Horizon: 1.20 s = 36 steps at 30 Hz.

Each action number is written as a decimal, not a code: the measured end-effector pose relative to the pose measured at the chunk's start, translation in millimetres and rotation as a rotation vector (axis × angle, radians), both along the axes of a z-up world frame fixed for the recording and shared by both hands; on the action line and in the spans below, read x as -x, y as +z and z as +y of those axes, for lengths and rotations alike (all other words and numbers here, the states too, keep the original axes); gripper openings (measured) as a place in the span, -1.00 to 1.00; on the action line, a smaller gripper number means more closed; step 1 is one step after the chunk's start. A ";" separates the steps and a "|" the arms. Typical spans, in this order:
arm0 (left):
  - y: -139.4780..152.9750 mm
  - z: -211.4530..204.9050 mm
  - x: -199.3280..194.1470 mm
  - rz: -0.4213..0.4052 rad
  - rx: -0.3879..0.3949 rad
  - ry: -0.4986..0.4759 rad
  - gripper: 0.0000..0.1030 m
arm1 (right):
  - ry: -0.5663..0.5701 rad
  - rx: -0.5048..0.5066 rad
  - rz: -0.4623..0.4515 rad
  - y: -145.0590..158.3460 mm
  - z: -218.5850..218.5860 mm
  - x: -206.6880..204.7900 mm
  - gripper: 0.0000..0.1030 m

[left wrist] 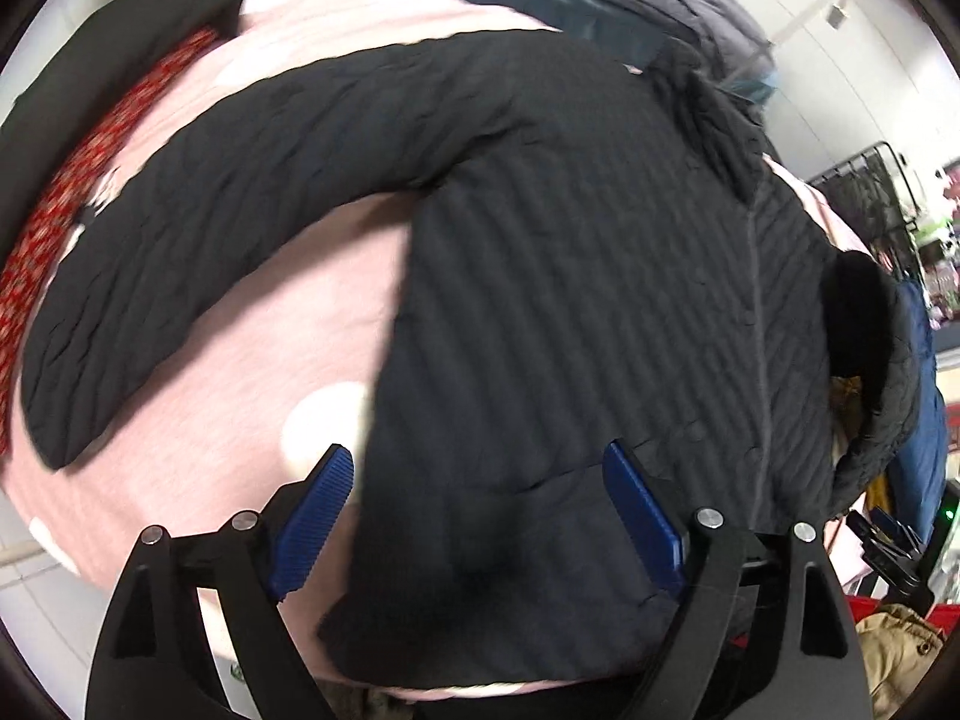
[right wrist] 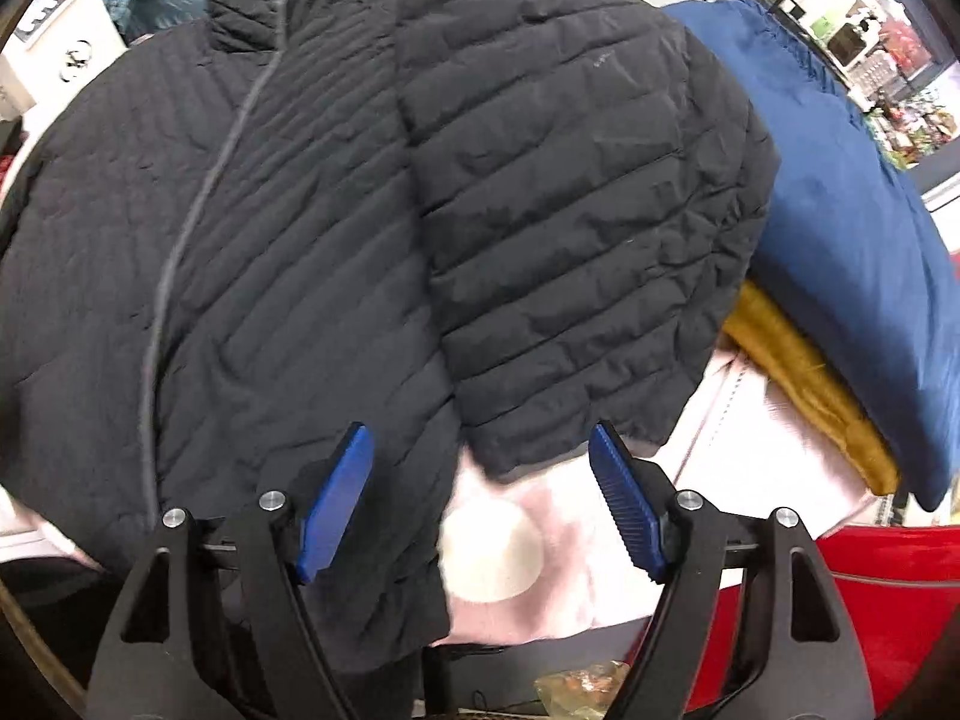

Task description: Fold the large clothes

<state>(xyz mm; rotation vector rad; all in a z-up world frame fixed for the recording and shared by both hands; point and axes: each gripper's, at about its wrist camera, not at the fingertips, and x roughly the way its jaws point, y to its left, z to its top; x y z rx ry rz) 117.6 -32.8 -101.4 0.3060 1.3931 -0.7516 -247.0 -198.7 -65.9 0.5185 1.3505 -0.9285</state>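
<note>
The black quilted puffer jacket (right wrist: 336, 228) lies spread front-up on the pink dotted sheet (left wrist: 270, 312), one sleeve folded across its chest, while left tongs (left wrist: 480, 516) and right tongs (right wrist: 480, 498) hover released above its hem, seemingly poised for the next fold.

We see our left gripper (left wrist: 477, 483) with its ribbed blue pads (left wrist: 315, 525) spread wide apart, empty, hovering over the hem of a black quilted puffer jacket (left wrist: 570, 276). The jacket lies front-up on a pale pink cloth with white dots (left wrist: 288, 324), its grey zipper line (left wrist: 761, 324) running down the middle. One sleeve (left wrist: 198, 192) stretches out to the left across the pink cloth. Past it, at the left edge, lies a red patterned fabric (left wrist: 66, 204). At lower right a tan garment (left wrist: 894, 654) shows.
</note>
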 end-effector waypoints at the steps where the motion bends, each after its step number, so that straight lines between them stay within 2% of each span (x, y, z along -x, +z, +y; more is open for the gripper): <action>1: 0.3 -9.8 5.8 0.003 0.006 -0.011 0.65 | -0.008 -0.001 0.002 -7.4 -1.6 7.9 0.45; 5: -2.9 -38.1 25.9 0.024 0.026 -0.049 0.70 | -0.018 0.004 -0.009 -12.4 -20.5 9.3 0.46; 6: -3.4 -43.3 30.3 0.036 0.028 -0.065 0.70 | -0.010 0.009 -0.002 -18.7 -21.3 -1.5 0.47; 9: 1.2 -46.6 38.7 0.042 0.027 -0.108 0.70 | 0.023 0.026 0.037 -28.5 -28.3 -18.2 0.48; 12: 2.2 -52.2 48.4 0.016 0.012 -0.153 0.70 | 0.052 0.056 0.095 -43.5 -34.4 -29.1 0.48; 15: 1.7 -50.5 48.7 0.008 0.005 -0.149 0.70 | 0.094 0.086 0.153 -57.1 -37.3 -36.3 0.46; 16: 1.6 -47.5 47.7 0.006 0.003 -0.137 0.70 | 0.103 0.094 0.161 -61.0 -38.1 -38.1 0.36; 17: 1.9 -44.2 46.3 0.007 0.001 -0.128 0.70 | 0.108 0.111 0.182 -63.7 -40.1 -38.7 0.12; 19: 0.3 -35.9 42.1 0.018 -0.004 -0.097 0.70 | 0.107 0.117 0.202 -67.6 -43.8 -38.0 -0.16; 20: -0.4 -33.2 40.3 0.024 -0.006 -0.086 0.70 | 0.101 0.107 0.187 -67.5 -46.0 -36.7 -0.35; 22: -3.2 -27.9 38.0 0.037 -0.007 -0.061 0.70 | 0.064 0.103 0.158 -61.1 -53.3 -31.2 -0.57; 25: -2.3 -22.2 36.0 0.043 -0.006 -0.040 0.70 | 0.011 0.077 0.088 -45.1 -66.2 -20.6 -0.74; 27: -1.7 -21.4 35.3 0.043 -0.004 -0.034 0.70 | -0.027 0.053 0.032 -28.7 -75.4 -13.7 -0.78; 29: -0.6 -23.0 36.3 0.040 -0.005 -0.041 0.70 | -0.050 0.016 -0.066 -6.5 -85.0 -8.0 -0.79; 32: 1.8 -28.1 40.1 0.034 -0.006 -0.070 0.70 | -0.038 -0.051 -0.182 24.4 -93.5 -4.4 -0.79; 36: 6.8 -39.8 48.4 0.018 -0.002 -0.124 0.70 | -0.008 -0.254 -0.464 70.5 -98.5 -14.9 -0.79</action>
